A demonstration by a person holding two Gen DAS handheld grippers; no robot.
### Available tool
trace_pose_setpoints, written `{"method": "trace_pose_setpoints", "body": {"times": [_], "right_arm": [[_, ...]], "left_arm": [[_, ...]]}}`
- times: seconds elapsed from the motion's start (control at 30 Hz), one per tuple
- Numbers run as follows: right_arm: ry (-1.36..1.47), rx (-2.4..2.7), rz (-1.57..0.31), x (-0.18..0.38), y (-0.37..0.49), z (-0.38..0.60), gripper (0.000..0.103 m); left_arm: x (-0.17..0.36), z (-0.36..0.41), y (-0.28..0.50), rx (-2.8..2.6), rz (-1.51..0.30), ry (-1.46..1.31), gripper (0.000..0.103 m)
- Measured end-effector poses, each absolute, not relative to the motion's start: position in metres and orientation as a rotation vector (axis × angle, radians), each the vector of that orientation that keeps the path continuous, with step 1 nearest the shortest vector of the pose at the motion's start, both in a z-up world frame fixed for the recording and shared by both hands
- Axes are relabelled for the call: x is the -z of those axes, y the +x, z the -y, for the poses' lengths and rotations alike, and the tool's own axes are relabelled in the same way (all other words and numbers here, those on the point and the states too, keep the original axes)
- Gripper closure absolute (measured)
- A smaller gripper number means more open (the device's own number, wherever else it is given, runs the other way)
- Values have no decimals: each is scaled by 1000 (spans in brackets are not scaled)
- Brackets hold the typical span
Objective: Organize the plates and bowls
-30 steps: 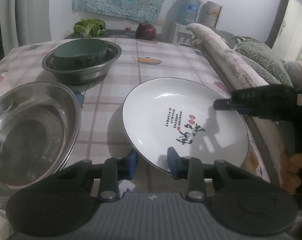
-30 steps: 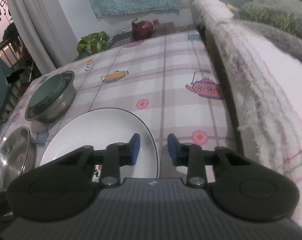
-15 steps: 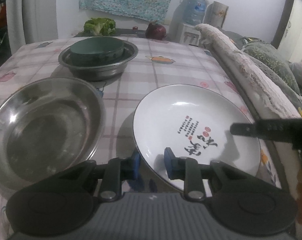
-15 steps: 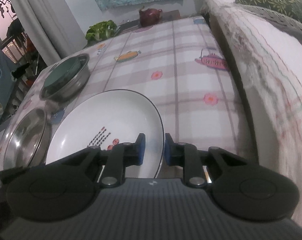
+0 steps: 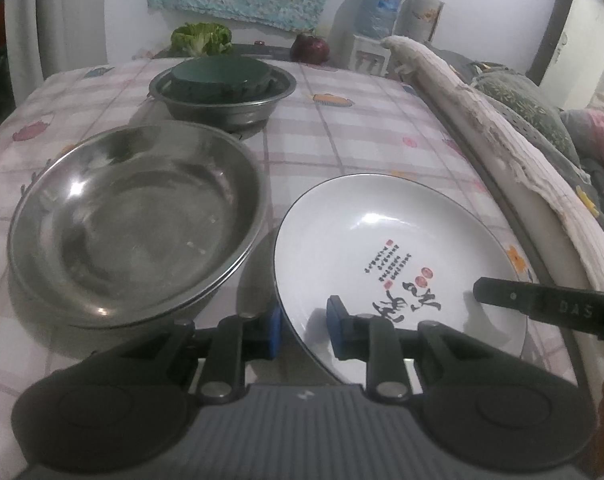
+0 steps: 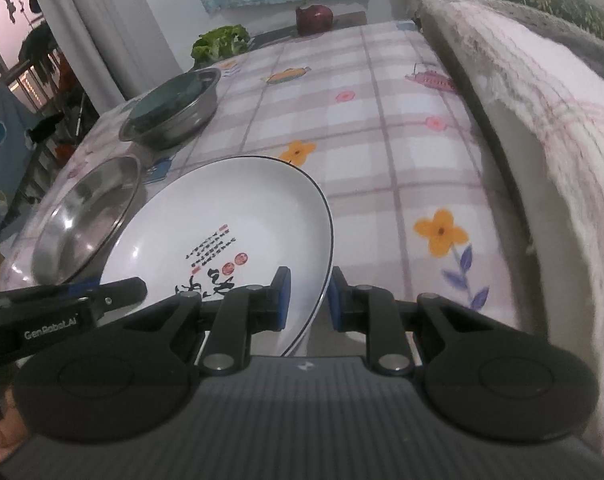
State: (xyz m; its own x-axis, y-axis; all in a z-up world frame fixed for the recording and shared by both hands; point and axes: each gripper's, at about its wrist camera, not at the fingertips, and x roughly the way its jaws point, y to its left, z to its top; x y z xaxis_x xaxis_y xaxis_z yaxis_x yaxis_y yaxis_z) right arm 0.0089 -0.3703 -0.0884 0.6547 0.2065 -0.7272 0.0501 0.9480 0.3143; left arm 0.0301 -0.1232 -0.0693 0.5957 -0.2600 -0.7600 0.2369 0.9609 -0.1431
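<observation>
I have the white plate (image 5: 389, 240) held from two sides. My left gripper (image 5: 303, 334) has its blue pads (image 5: 337, 332) clamped on the near left rim, one pad under the edge and one on the inside face; its jaws have just been closing onto that rim. My right gripper (image 6: 306, 300) is clamped on the opposite rim, with the plate's thin dark-lined edge pinched between its pads (image 6: 282, 300). In the left wrist view I see a black finger of the right gripper lying across the plate's right side.

The plate (image 6: 238, 232) has red and black calligraphy printed inside it and sits tilted above the checked tablecloth (image 6: 381, 128), low over the cloth, though I cannot tell whether any part of it touches. Just beside it on the left is a large steel basin (image 5: 134, 220), its rim near the plate's edge but apart from it. Farther back stands a smaller steel bowl (image 5: 222, 96) with a dark green bowl (image 5: 222, 76) nested inside. Beyond the table lie a head of lettuce (image 5: 202, 38) and a dark red round fruit (image 5: 310, 48). A pale blanket (image 6: 541, 120) runs along the table's right side.
</observation>
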Motion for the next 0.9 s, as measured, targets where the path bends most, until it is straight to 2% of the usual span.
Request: {"method": "trace_pose_setpoints", "body": {"times": [0.4, 0.9], "right_arm": [[432, -92, -830, 95, -8, 369, 85], [422, -76, -819, 95, 7, 375, 84]], "left_arm": [[67, 116, 34, 308, -903, -36, 76], [66, 120, 22, 351, -930, -23, 76]]}}
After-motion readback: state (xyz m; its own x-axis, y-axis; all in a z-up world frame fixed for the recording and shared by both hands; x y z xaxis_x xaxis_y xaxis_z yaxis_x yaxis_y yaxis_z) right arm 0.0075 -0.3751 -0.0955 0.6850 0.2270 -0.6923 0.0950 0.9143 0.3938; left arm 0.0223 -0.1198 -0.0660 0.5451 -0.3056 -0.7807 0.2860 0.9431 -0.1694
